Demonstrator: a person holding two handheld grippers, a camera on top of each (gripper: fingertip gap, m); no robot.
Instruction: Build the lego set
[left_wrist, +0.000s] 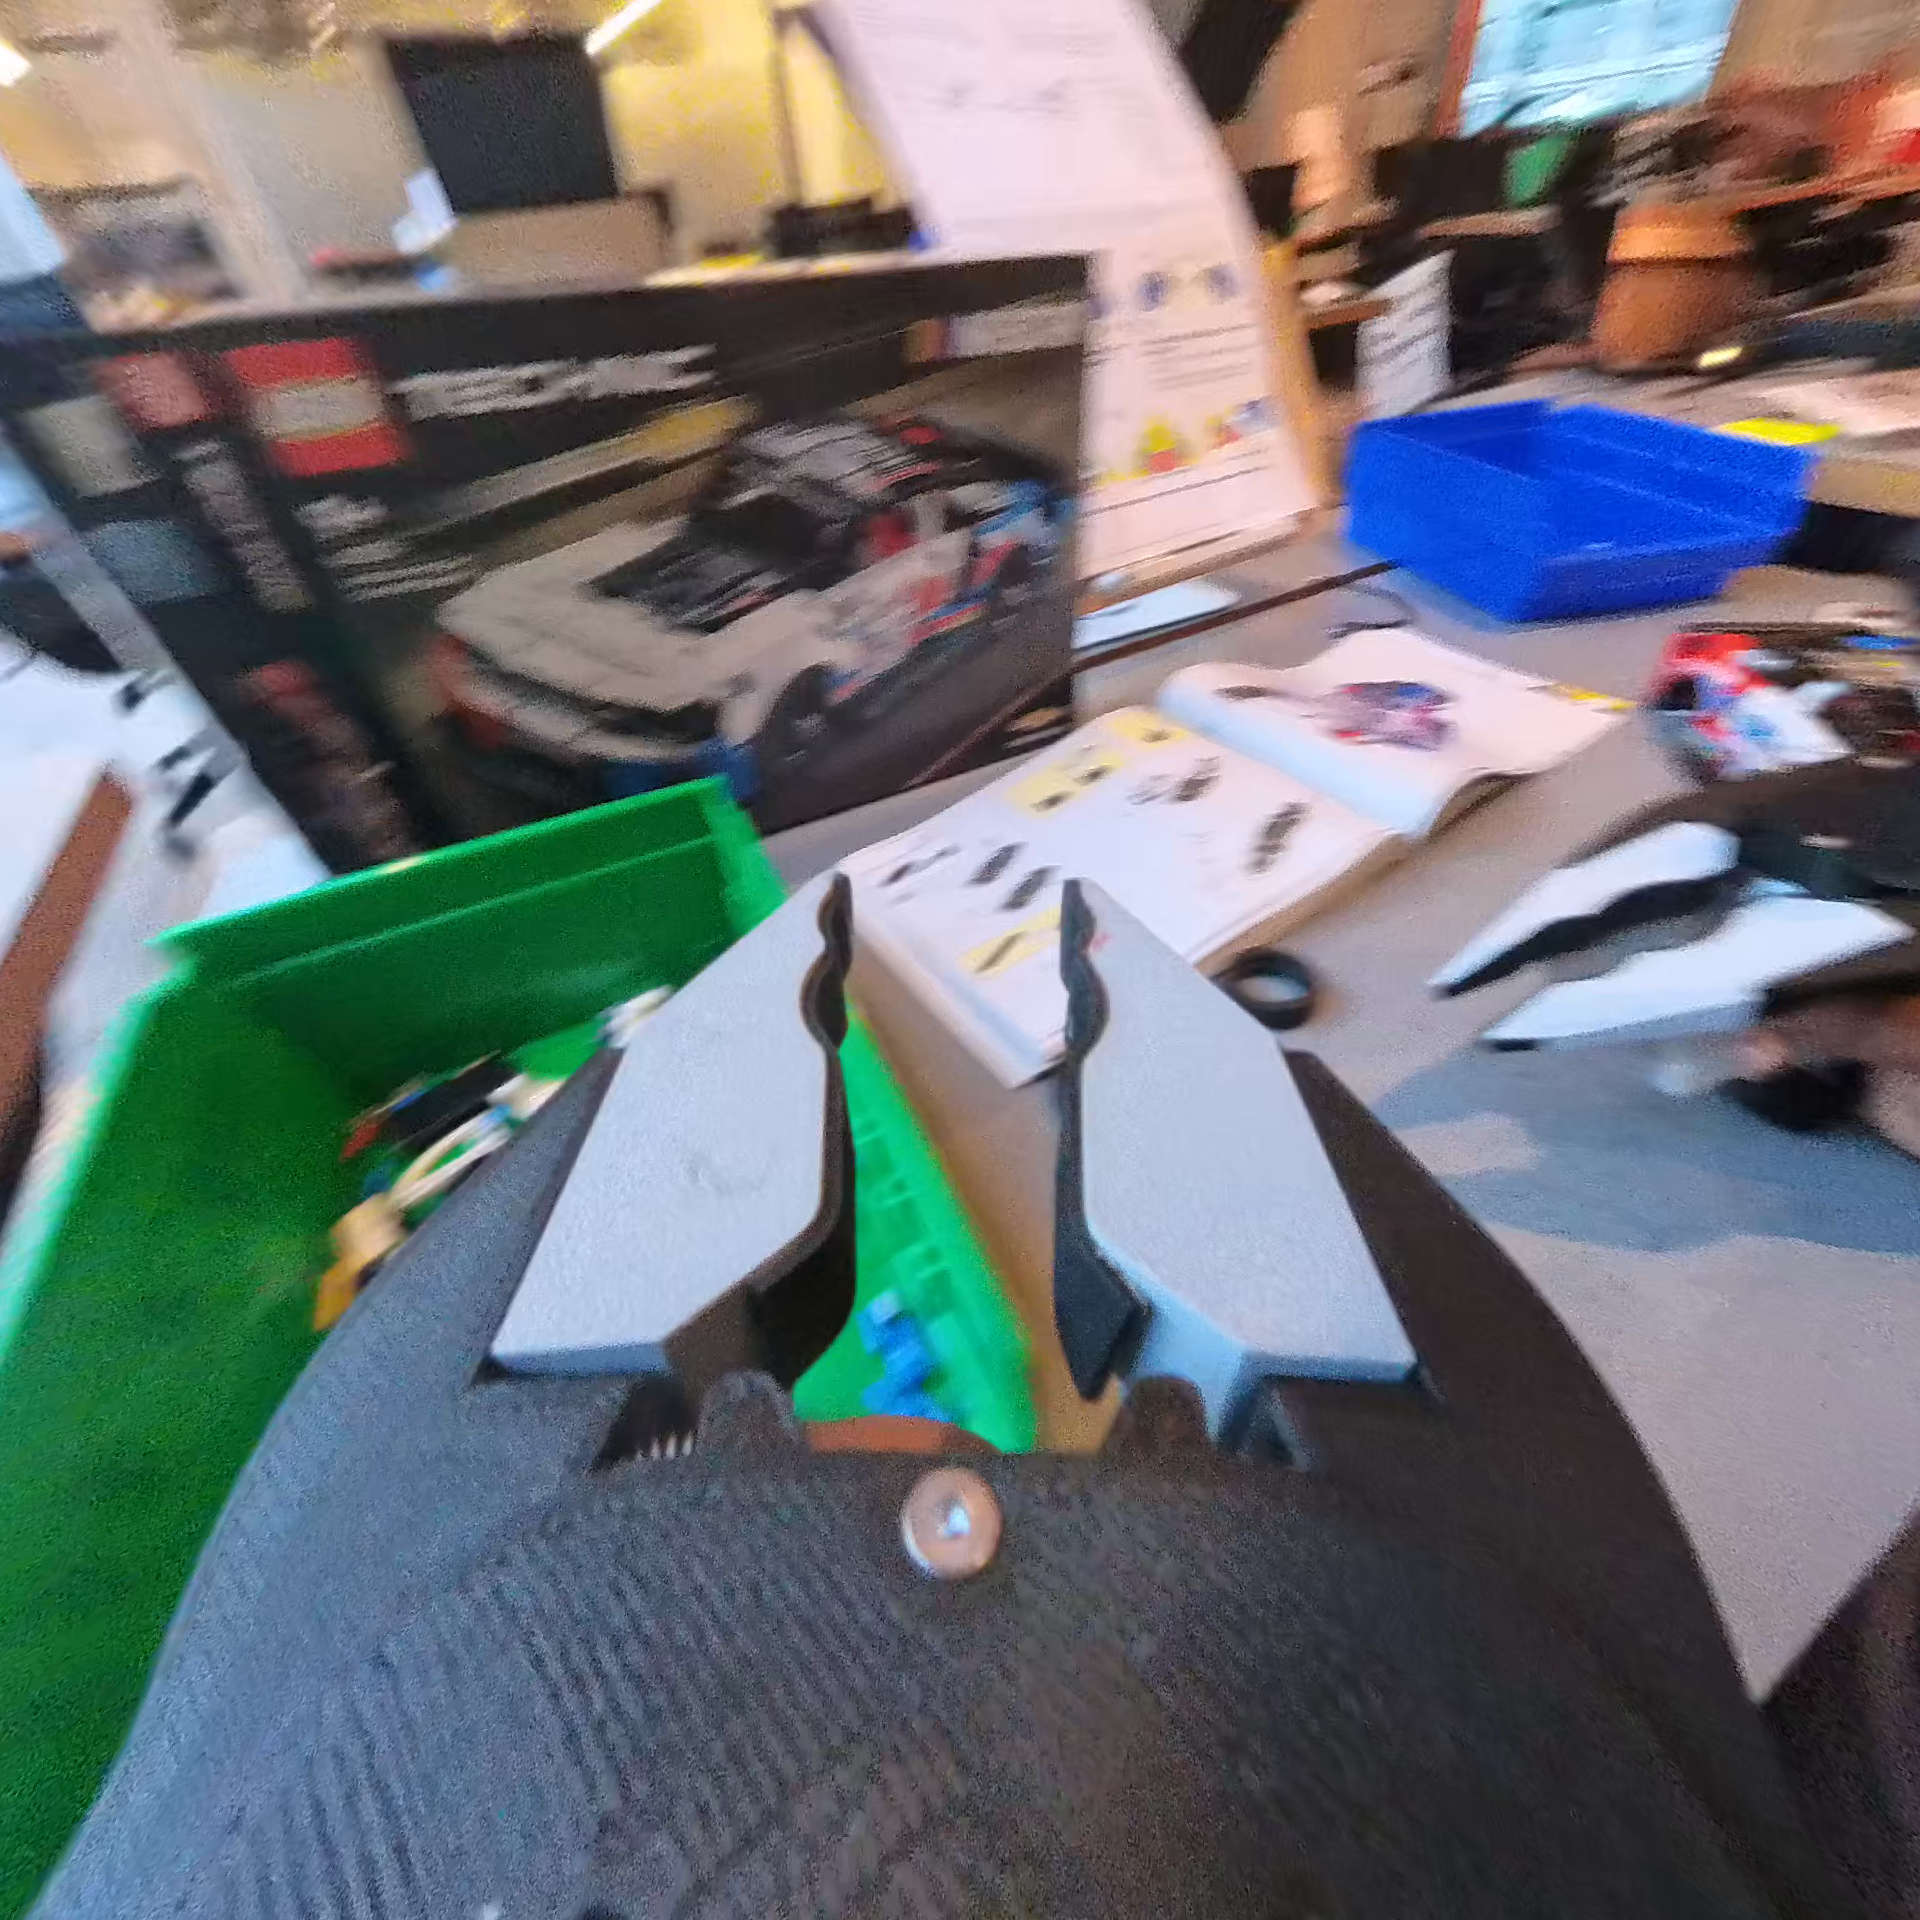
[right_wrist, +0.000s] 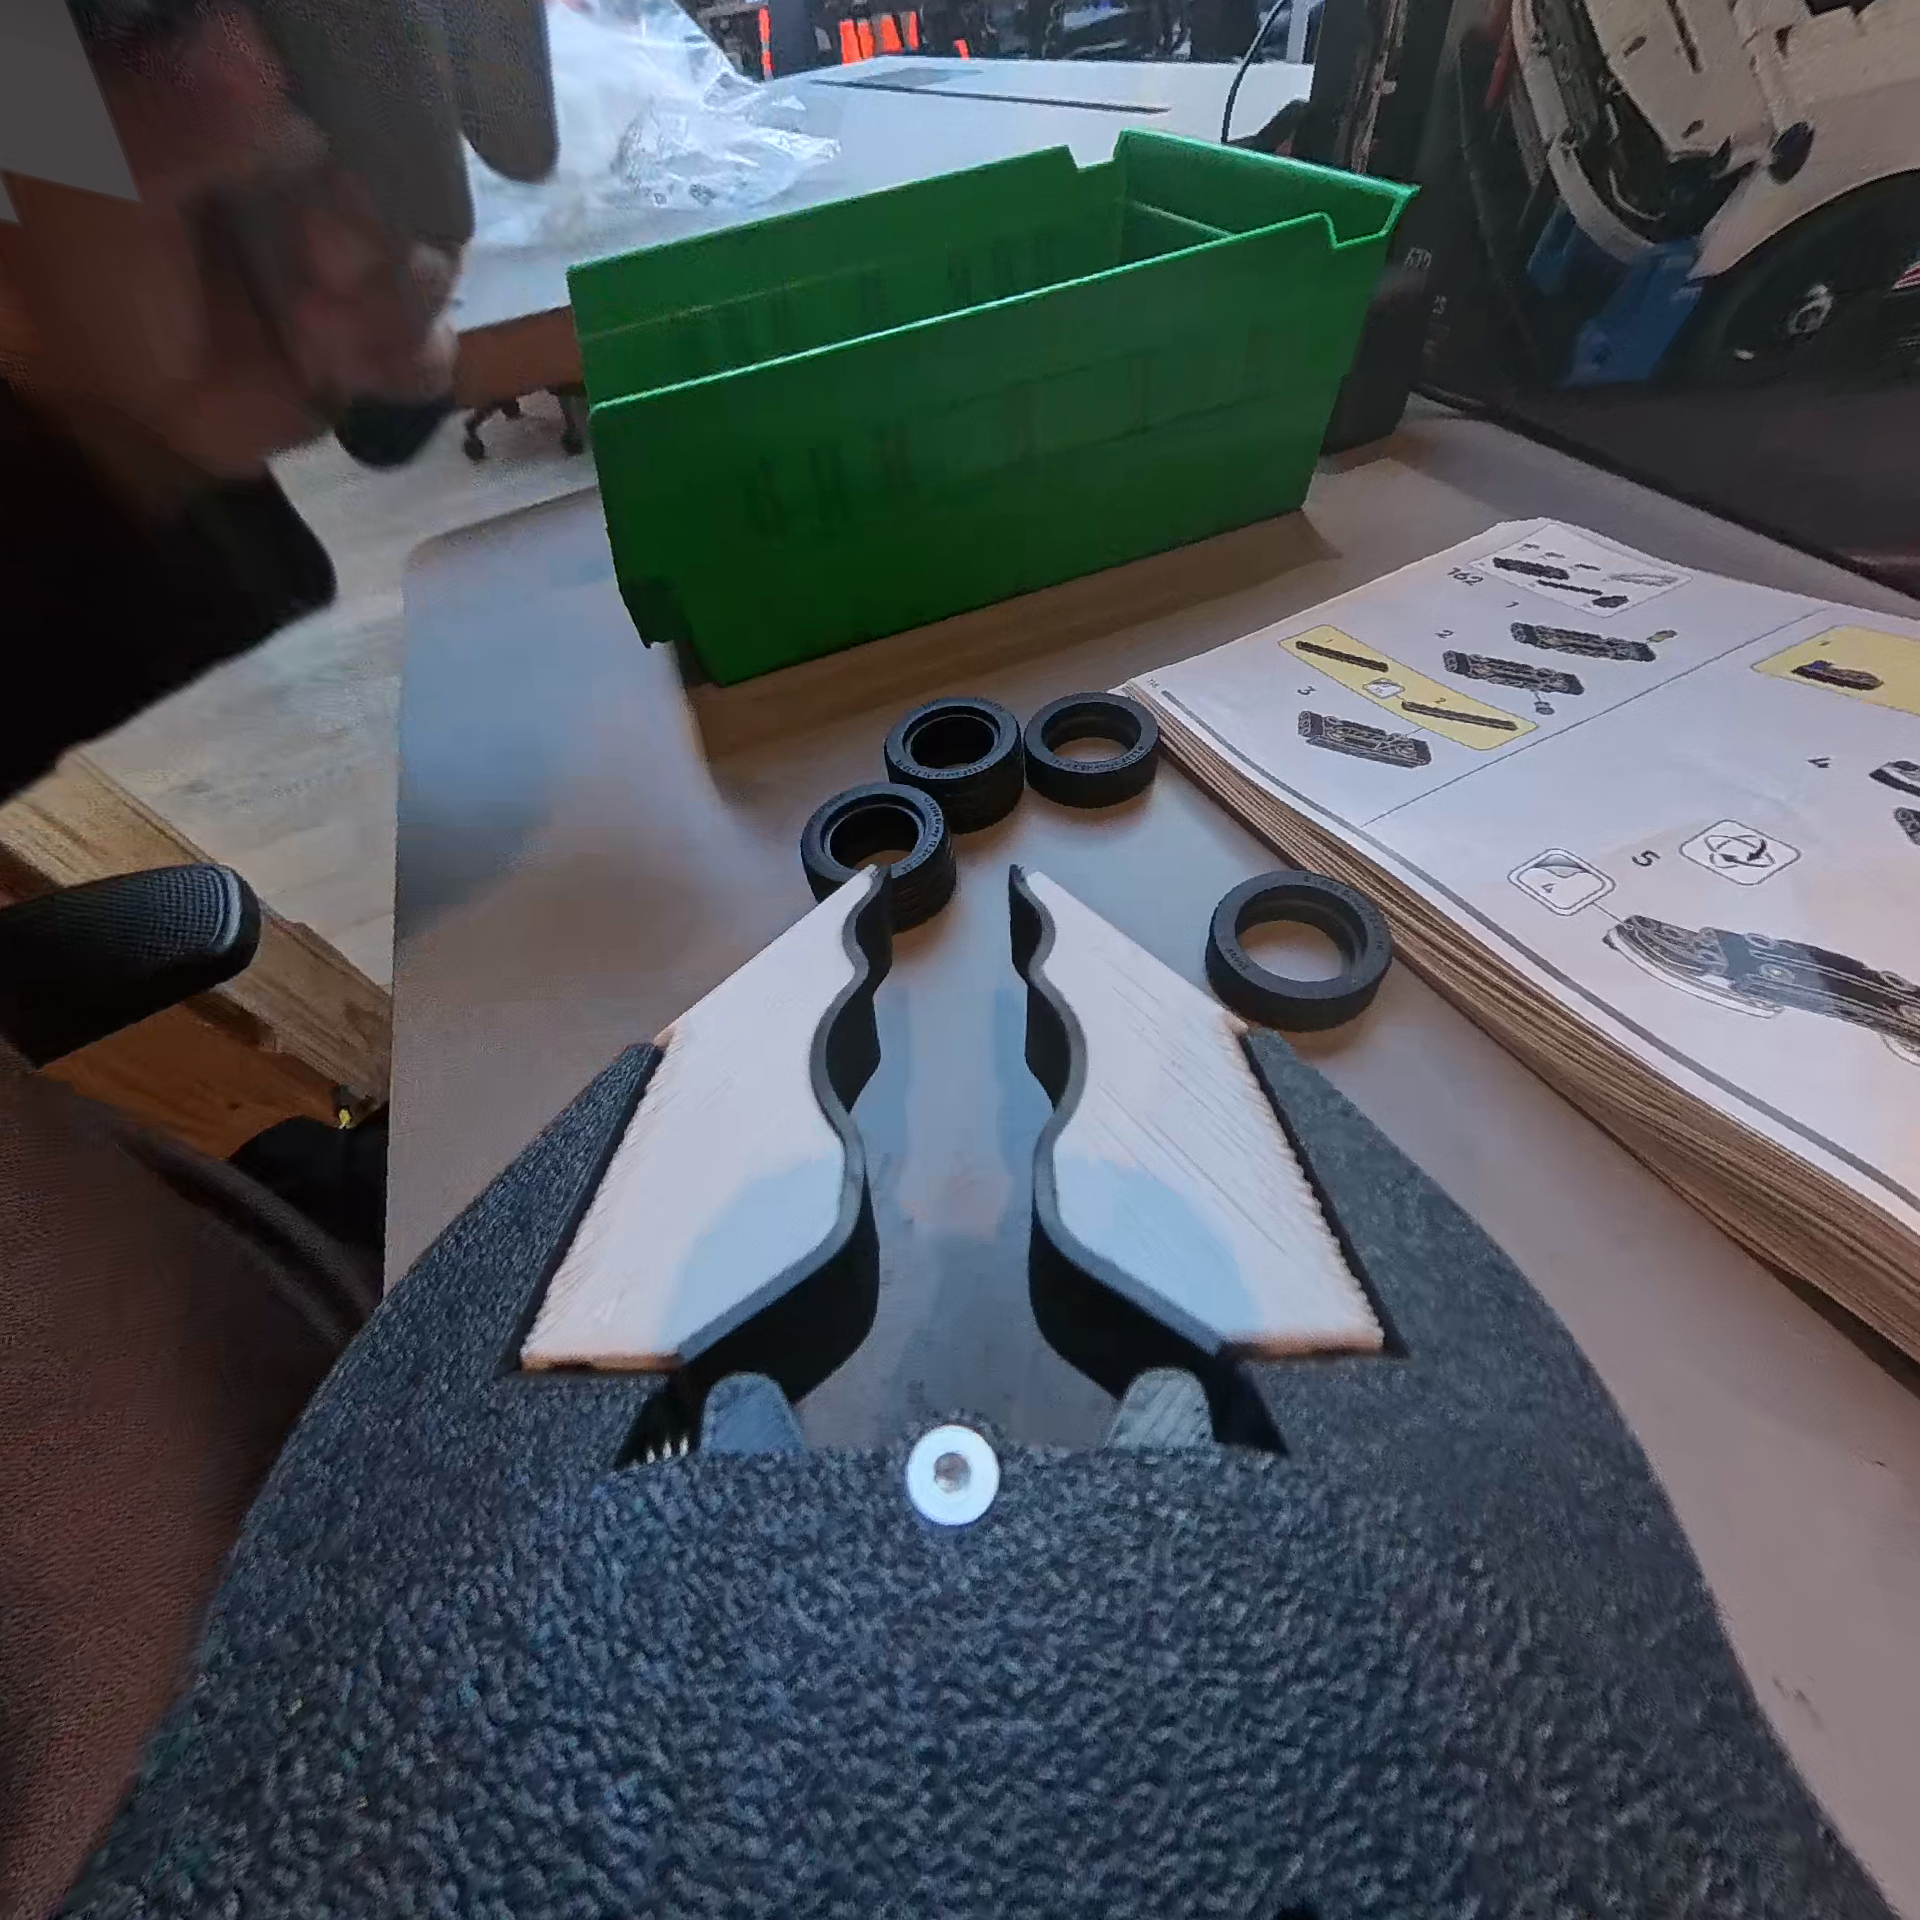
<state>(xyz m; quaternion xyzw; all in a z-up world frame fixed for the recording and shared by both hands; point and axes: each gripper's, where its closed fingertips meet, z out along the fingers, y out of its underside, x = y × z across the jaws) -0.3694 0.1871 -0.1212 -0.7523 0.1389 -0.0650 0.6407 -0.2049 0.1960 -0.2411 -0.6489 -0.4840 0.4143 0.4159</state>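
My left gripper (left_wrist: 956, 904) is open and empty and hangs over the right wall of a green bin (left_wrist: 343, 1039) that holds loose Lego pieces (left_wrist: 436, 1153). This view is blurred. My right gripper (right_wrist: 951, 888) is open and empty, low over the table. Several black rubber tyres lie just past its tips: one by the left fingertip (right_wrist: 883, 847), two beyond (right_wrist: 1091, 743), one to the right (right_wrist: 1299, 945). The green bin (right_wrist: 935, 488) stands behind them. The open instruction booklet (right_wrist: 1558, 790) lies to the right. The right gripper (left_wrist: 1465, 1010) also shows in the left wrist view.
The tall Lego box (left_wrist: 623, 540) stands behind the bin. A blue bin (left_wrist: 1558, 499) and a partly built car (left_wrist: 1745, 707) sit at the far right. A chair armrest (right_wrist: 125, 945) and the table's left edge (right_wrist: 400, 831) are close. Clear plastic bags (right_wrist: 675, 125) lie behind. My right fingertips sit around 20 cm from my left ones.
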